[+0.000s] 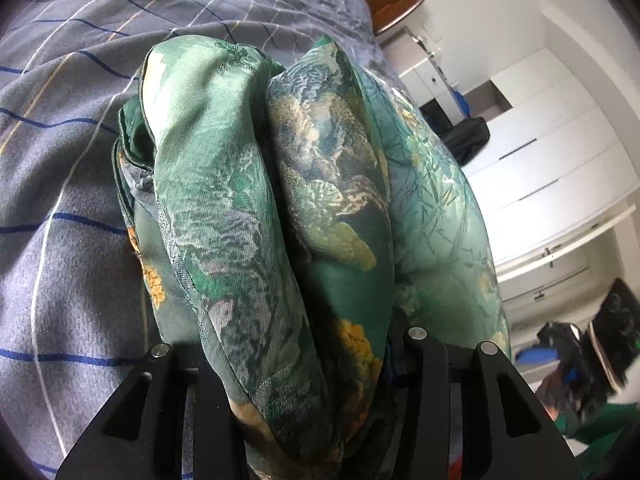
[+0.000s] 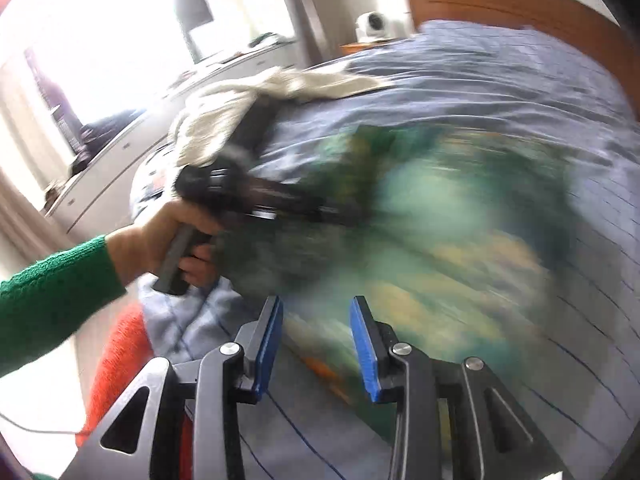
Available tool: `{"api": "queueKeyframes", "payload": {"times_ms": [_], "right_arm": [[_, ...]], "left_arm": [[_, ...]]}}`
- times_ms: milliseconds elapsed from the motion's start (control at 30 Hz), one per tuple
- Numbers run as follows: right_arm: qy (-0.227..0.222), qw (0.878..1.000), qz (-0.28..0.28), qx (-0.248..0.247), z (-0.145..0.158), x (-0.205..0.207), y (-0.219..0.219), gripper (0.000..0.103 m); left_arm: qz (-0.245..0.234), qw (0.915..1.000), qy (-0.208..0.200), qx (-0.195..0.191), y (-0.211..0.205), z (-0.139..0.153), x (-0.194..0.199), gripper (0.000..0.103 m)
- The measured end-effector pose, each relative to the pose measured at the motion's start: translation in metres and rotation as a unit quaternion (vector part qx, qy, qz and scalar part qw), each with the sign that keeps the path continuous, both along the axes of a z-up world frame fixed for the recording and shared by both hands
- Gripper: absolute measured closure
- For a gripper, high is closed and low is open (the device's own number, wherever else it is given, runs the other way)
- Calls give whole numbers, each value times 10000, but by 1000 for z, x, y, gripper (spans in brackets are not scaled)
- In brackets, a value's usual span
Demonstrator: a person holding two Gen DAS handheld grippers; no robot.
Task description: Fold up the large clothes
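Left gripper (image 1: 292, 360) is clamped on a bunched fold of the green floral garment (image 1: 280, 184), held just above the grey checked bedspread (image 1: 72, 200). Right gripper (image 2: 316, 344) is partly open, blue pads (image 2: 362, 344) apart with nothing pinched, above the garment, which is motion-blurred where it spreads over the bed.

place: home bedroom | evidence: checked bedding (image 1: 100, 80), wooden headboard (image 2: 500, 4), white wardrobe (image 1: 560, 168)
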State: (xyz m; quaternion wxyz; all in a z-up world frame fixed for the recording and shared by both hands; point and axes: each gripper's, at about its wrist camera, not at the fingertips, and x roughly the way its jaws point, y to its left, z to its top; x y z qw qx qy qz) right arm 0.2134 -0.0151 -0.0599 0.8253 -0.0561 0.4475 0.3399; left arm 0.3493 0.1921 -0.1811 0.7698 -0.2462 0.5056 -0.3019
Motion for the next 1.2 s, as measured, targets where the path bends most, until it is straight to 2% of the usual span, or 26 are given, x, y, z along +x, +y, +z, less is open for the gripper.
{"api": "queueKeyframes", "payload": {"times_ms": [67, 133, 200, 267, 367, 467, 500, 600, 667, 700, 733, 767, 833, 933, 1000, 1067, 1200], "right_arm": [[118, 9995, -262, -137, -6, 0, -31, 68], [363, 9982, -456, -115, -28, 8, -51, 70], [630, 9964, -525, -194, -50, 16, -50, 71], [542, 9964, -492, -419, -70, 21, -41, 71], [376, 9965, -479, -578, -82, 19, -35, 71], [525, 9950, -593, -604, -67, 23, -36, 71], [439, 9946, -695, -642, -51, 21, -33, 68], [-257, 9962, -660, -503, -10, 12, -11, 66], [-490, 9982, -338, -125, 2, 9, 16, 66], [-527, 9984, -203, 19, 2, 11, 29, 66], [-515, 9986, -73, 113, -5, 13, 43, 67], [-400, 9992, -34, 65, -18, 20, 58, 67], [-198, 9998, -41, -27, -41, 28, 64, 67], [-188, 9998, -63, -2, -53, 29, 63, 68], [-86, 9999, -104, 77, -51, 32, 57, 70], [-58, 9999, -95, 83, -53, 36, 59, 70], [-94, 9999, -102, 46, -53, 37, 59, 70]], "left_arm": [[9, 10000, 6, -20, 0, 0, 0, 59], [20, 10000, -5, -57, 0, 1, -2, 59], [42, 10000, -33, -1, -1, 3, -3, 58], [64, 10000, -54, 50, -1, 5, -3, 58], [151, 9999, -51, 0, 1, 6, -3, 58], [215, 9998, -29, 19, 2, 10, -4, 58], [231, 9997, -36, 56, 3, 13, -6, 58], [306, 9994, -55, 168, -2, 21, -9, 53], [387, 9989, -26, 280, -5, 30, -9, 46], [399, 9986, 0, 340, -7, 35, -9, 43], [400, 9984, 31, 396, -7, 42, -10, 37], [413, 9980, 44, 486, -7, 51, -11, 32], [514, 9964, -7, 680, 3, 65, -18, 30], [959, 9949, -94, 284, 43, 69, -30, 19], [1137, 9934, -2, -124, 65, 58, -33, 19], [1112, 9922, 120, -552, 73, 42, -32, 19], [824, 9898, 243, -1134, 63, 17, -21, 19]]}}
